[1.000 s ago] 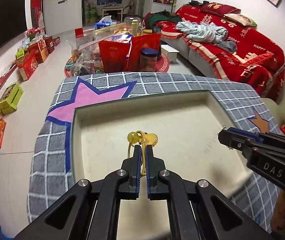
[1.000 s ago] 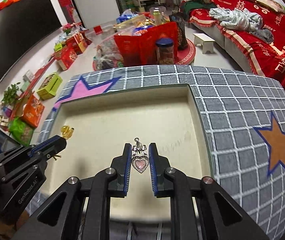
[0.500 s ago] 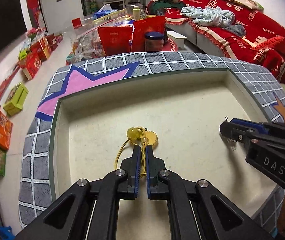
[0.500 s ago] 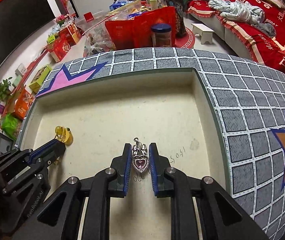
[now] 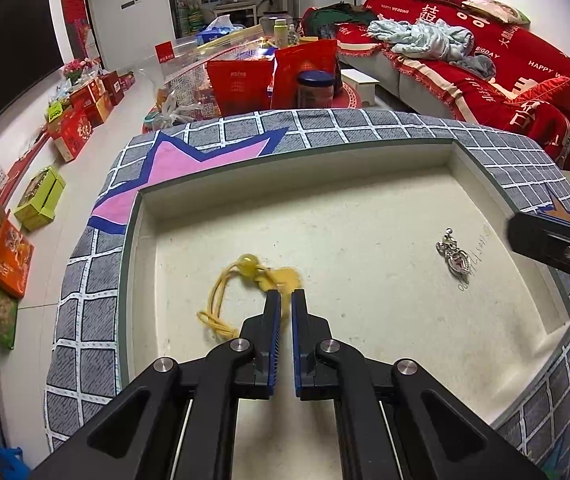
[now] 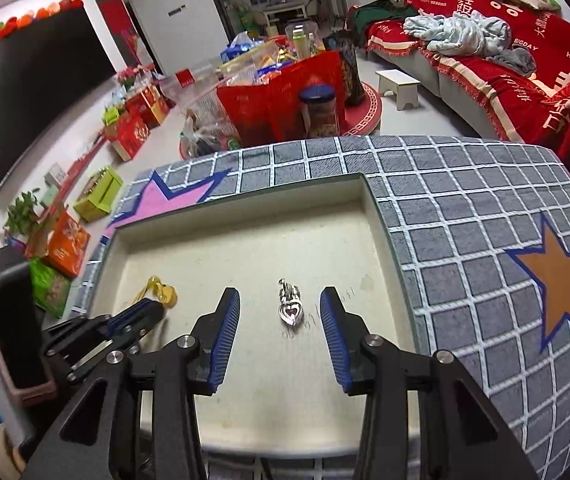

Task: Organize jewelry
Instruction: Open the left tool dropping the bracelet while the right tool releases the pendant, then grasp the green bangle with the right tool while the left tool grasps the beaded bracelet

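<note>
Two light, snaggy pieces lying in tray (image 5: 485, 184): left gripper (image 5: 285, 300) pinching yellow pendant (image 5: 281, 278) w/ limp cord, right gripper (image 6: 280, 308) just been opening, heart charm (image 6: 291, 308) lying loose btwn spread jaws — best nipping its top loop.

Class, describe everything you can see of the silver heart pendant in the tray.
The silver heart pendant looks like shiny metal, a heart frame around a pink centre with a small ornate bail at its far end. It lies flat on the cream tray floor beside faint handwriting, untouched, between the right gripper's open jaws, which have just been opening.
</note>
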